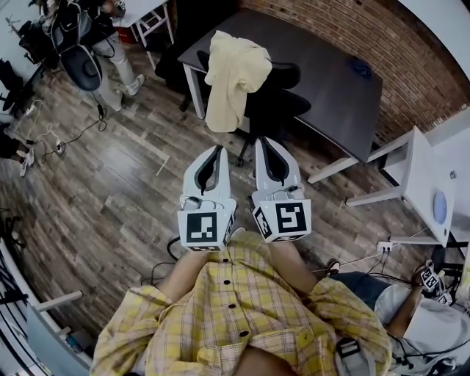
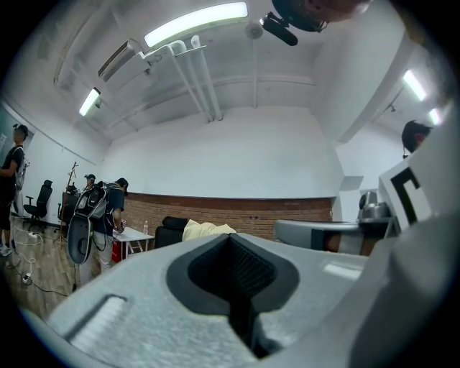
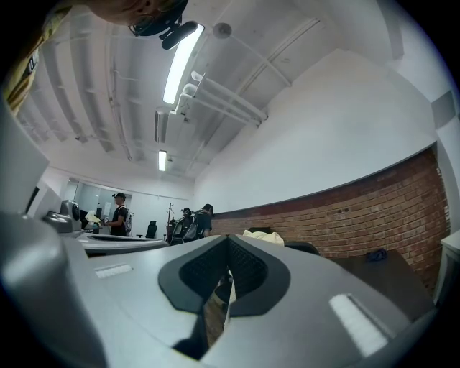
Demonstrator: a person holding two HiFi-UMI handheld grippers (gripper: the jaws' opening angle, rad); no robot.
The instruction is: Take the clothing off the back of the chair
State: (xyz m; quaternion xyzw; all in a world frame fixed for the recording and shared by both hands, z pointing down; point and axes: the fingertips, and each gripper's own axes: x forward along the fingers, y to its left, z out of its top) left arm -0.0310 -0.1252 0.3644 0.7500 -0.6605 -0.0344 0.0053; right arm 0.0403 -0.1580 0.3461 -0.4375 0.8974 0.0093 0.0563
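A pale yellow garment [image 1: 233, 77] hangs over the back of a black office chair [image 1: 283, 103] that stands at a dark table [image 1: 338, 81]. Both grippers are held side by side in front of the chair, pointing at it, a short way from the cloth. My left gripper [image 1: 217, 147] is shut and empty. My right gripper [image 1: 263, 140] also looks shut, with nothing between its jaws. In the left gripper view the garment [image 2: 205, 230] shows just beyond the closed tips [image 2: 231, 236]. The right gripper view shows the garment [image 3: 262, 236] past its tips [image 3: 228, 237].
A person with a backpack [image 1: 88, 51] stands at the far left by a white table [image 1: 147, 15]. A white desk [image 1: 422, 183] is at the right, with a power strip [image 1: 385, 246] and cables on the wood floor. Another person [image 1: 433, 323] sits at lower right.
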